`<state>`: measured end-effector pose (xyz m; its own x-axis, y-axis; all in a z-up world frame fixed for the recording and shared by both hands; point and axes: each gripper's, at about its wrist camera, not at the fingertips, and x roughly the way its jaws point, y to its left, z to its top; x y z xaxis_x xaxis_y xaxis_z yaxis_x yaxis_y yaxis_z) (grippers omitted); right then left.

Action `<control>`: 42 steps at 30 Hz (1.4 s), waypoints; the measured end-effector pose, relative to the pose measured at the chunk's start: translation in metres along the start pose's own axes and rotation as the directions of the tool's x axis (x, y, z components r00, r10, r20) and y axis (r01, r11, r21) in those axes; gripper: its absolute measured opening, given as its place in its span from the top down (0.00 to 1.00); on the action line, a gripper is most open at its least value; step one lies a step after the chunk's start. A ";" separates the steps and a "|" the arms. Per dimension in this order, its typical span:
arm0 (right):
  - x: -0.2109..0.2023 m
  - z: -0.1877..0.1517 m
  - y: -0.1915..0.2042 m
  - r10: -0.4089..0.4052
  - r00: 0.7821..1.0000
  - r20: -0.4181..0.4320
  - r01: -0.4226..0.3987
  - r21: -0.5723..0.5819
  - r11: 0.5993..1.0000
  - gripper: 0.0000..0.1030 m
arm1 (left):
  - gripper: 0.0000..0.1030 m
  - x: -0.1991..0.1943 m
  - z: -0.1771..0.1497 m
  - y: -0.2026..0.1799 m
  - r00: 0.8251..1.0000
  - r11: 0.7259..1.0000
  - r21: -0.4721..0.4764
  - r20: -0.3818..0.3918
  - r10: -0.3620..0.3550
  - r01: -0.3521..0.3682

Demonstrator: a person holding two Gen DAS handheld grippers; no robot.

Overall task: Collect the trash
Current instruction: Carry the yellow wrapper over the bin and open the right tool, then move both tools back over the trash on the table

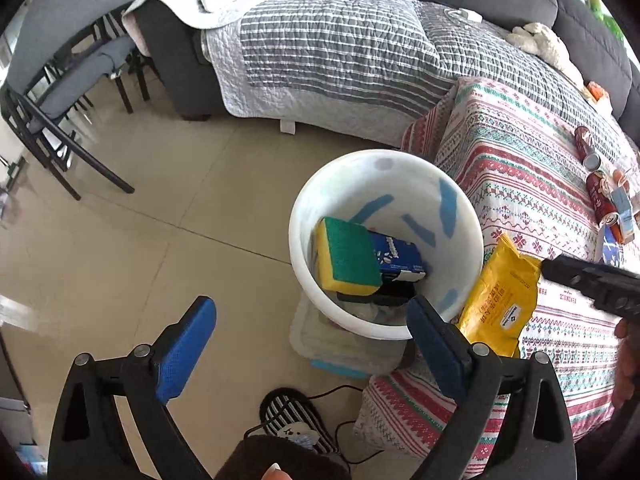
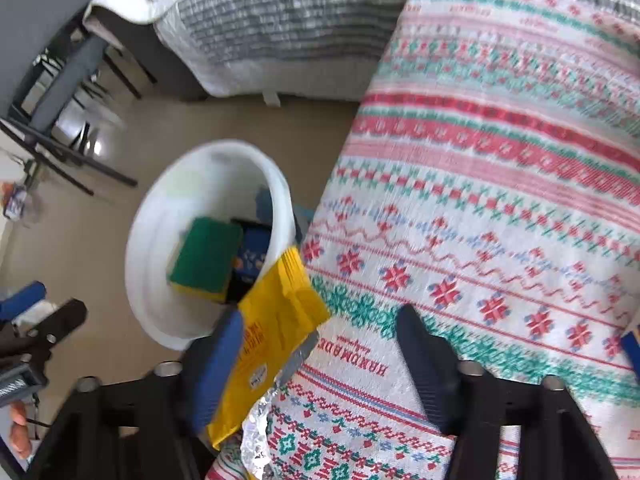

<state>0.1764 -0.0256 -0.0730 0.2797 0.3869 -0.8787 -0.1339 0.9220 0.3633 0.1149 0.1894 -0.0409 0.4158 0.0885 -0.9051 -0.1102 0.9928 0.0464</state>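
Note:
A white bucket (image 1: 384, 168) stands on the floor beside a patterned blanket (image 1: 520, 152). It holds a green and yellow sponge (image 1: 348, 256) and a blue packet (image 1: 396, 256). A yellow wipes pack (image 1: 500, 296) lies at the blanket's edge, touching the bucket rim. My left gripper (image 1: 312, 340) is open and empty, in front of the bucket. My right gripper (image 2: 320, 364) is open above the blanket; its left finger (image 2: 216, 364) lies against the yellow pack (image 2: 280, 312). The bucket (image 2: 152, 240) shows blurred in the right wrist view.
Two red cans (image 1: 600, 196) and small cartons lie on the blanket at far right. A grey striped quilt (image 1: 340, 52) covers the sofa behind. Chairs (image 1: 64, 92) stand at the left. A striped slipper (image 1: 296, 416) and a cable lie on the floor near me.

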 end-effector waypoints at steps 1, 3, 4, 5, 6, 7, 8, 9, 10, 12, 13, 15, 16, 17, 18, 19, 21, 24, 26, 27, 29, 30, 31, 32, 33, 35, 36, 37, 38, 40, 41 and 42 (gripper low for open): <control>0.006 0.000 0.002 0.008 1.000 -0.021 -0.008 -0.001 1.000 0.51 | 0.05 0.000 -0.001 0.002 1.000 1.000 -0.005 -0.004 -0.006 0.006; 0.021 -0.001 0.005 0.030 0.997 -0.065 -0.030 0.003 1.000 0.61 | 0.05 0.000 -0.002 0.006 1.000 1.000 -0.011 -0.004 -0.011 0.011; 0.028 -0.001 0.007 0.036 0.996 -0.079 -0.036 0.007 0.999 0.69 | 0.05 0.000 -0.003 0.008 1.000 1.000 -0.012 -0.005 -0.011 0.011; 0.034 0.000 0.010 0.043 0.995 -0.091 -0.042 0.008 0.999 0.85 | 0.05 0.000 -0.003 0.011 1.000 1.000 -0.017 -0.005 -0.013 0.013; 0.037 0.001 0.013 0.046 0.995 -0.094 -0.046 0.003 0.999 0.92 | 0.05 0.000 -0.003 0.014 1.000 1.000 -0.023 -0.005 -0.016 0.016; 0.037 0.002 0.016 0.053 0.994 -0.095 -0.053 0.003 0.999 0.93 | 0.05 -0.001 -0.003 0.017 1.000 0.999 -0.033 -0.004 -0.020 0.020; 0.035 0.004 0.019 0.067 0.994 -0.087 -0.066 0.004 0.998 0.94 | 0.05 -0.001 -0.003 0.020 1.000 0.999 -0.041 -0.003 -0.022 0.022; 0.030 0.006 0.022 0.081 0.994 -0.069 -0.081 -0.001 0.997 0.94 | 0.05 -0.002 -0.003 0.024 1.000 0.999 -0.049 0.002 -0.021 0.021; 0.025 0.009 0.026 0.090 0.995 -0.049 -0.090 -0.009 0.996 0.95 | 0.05 -0.003 -0.003 0.025 1.000 0.999 -0.051 0.005 -0.019 0.019; 0.013 0.015 0.033 0.105 0.994 0.008 -0.104 -0.022 0.994 0.95 | 0.05 -0.004 -0.003 0.030 1.000 0.999 -0.052 0.016 -0.003 0.004; 0.011 0.017 0.033 0.109 0.994 0.031 -0.109 -0.021 0.994 0.95 | 0.05 -0.004 -0.002 0.031 1.000 0.999 -0.050 0.018 0.002 -0.002; 0.007 0.022 0.034 0.121 0.990 0.073 -0.120 -0.010 0.993 0.94 | 0.05 -0.003 -0.003 0.033 1.000 0.999 -0.049 0.018 0.010 -0.009; 0.007 0.024 0.035 0.124 0.988 0.090 -0.125 -0.002 0.992 0.94 | 0.05 -0.003 -0.003 0.034 1.000 0.999 -0.050 0.016 0.010 -0.009; 0.009 0.026 0.035 0.127 0.987 0.103 -0.128 0.003 0.992 0.93 | 0.05 -0.002 -0.003 0.035 1.000 0.999 -0.049 0.012 0.009 -0.008; 0.011 0.027 0.034 0.127 0.985 0.114 -0.129 0.008 0.992 0.92 | 0.05 -0.001 -0.003 0.034 1.000 0.999 -0.048 0.011 0.009 -0.009; 0.014 0.028 0.035 0.126 0.984 0.127 -0.128 0.011 0.992 0.90 | 0.05 -0.001 -0.003 0.034 1.000 0.999 -0.046 0.010 0.011 -0.011; 0.020 0.029 0.034 0.111 0.984 0.139 -0.116 0.030 0.993 0.78 | 0.05 -0.002 -0.003 0.032 1.000 0.999 -0.041 0.010 0.014 -0.013; 0.018 0.027 0.032 0.115 0.983 0.145 -0.123 0.043 0.992 0.63 | 0.05 -0.004 -0.002 0.027 1.000 0.999 -0.036 0.017 0.008 -0.008; 0.009 0.026 0.030 0.098 0.983 0.156 -0.104 0.030 0.994 0.61 | 0.05 -0.007 -0.001 0.022 1.000 1.000 -0.029 0.024 0.006 -0.005; 0.003 0.025 0.028 0.092 0.982 0.162 -0.097 0.027 0.995 0.60 | 0.05 -0.008 0.000 0.019 1.000 1.000 -0.025 0.026 0.004 -0.003; -0.009 0.023 0.020 0.075 0.982 0.175 -0.082 0.032 0.996 0.52 | 0.05 -0.010 0.001 0.012 1.000 1.000 -0.015 0.029 -0.002 0.002; -0.015 0.021 0.016 0.063 0.982 0.179 -0.070 0.036 0.997 0.49 | 0.05 -0.011 0.002 0.007 1.000 1.000 -0.010 0.030 -0.006 0.007; -0.020 0.019 0.011 0.046 0.982 0.182 -0.054 0.037 0.998 0.44 | 0.05 -0.011 0.002 0.004 0.999 1.000 -0.006 0.030 -0.009 0.010; -0.028 0.016 0.005 0.022 0.983 0.184 -0.030 0.039 0.999 0.39 | 0.05 -0.012 0.002 -0.002 0.999 1.000 0.003 0.032 -0.014 0.014; -0.033 0.014 0.000 0.008 0.983 0.184 -0.015 0.037 0.999 0.38 | 0.05 -0.013 0.002 -0.007 0.999 1.000 0.010 0.033 -0.018 0.017; -0.049 0.006 -0.014 -0.040 0.982 0.187 0.035 0.032 0.999 0.33 | 0.05 -0.015 0.003 -0.022 0.999 0.999 0.038 0.037 -0.024 0.022; -0.054 0.004 -0.020 -0.062 0.980 0.188 0.057 0.031 0.998 0.32 | 0.05 -0.015 0.004 -0.031 0.999 0.998 0.057 0.039 -0.025 0.023; -0.060 0.001 -0.027 -0.088 0.978 0.189 0.084 0.034 0.996 0.29 | 0.05 -0.016 0.004 -0.038 0.999 0.997 0.068 0.040 -0.024 0.022; -0.067 -0.002 -0.036 -0.116 0.975 0.192 0.110 0.040 0.993 0.28 | 0.05 -0.015 0.005 -0.048 0.999 0.996 0.087 0.039 -0.024 0.021; -0.082 -0.010 -0.058 -0.164 0.967 0.195 0.154 0.064 0.986 0.26 | 0.05 -0.015 0.005 -0.066 0.999 0.993 0.113 0.034 -0.027 0.023; -0.089 -0.013 -0.067 -0.180 0.964 0.196 0.169 0.075 0.983 0.24 | 0.05 -0.015 0.006 -0.077 0.999 0.991 0.129 0.030 -0.031 0.027; -0.095 -0.017 -0.078 -0.200 0.960 0.197 0.186 0.087 0.979 0.23 | 0.05 -0.015 0.006 -0.085 0.999 0.990 0.141 0.029 -0.035 0.030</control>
<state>0.1437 -0.1343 -0.0229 0.4827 0.1902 -0.8549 0.0034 0.9757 0.2190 0.1233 0.1045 -0.0283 0.4453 0.0561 -0.8936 0.0308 0.9965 0.0779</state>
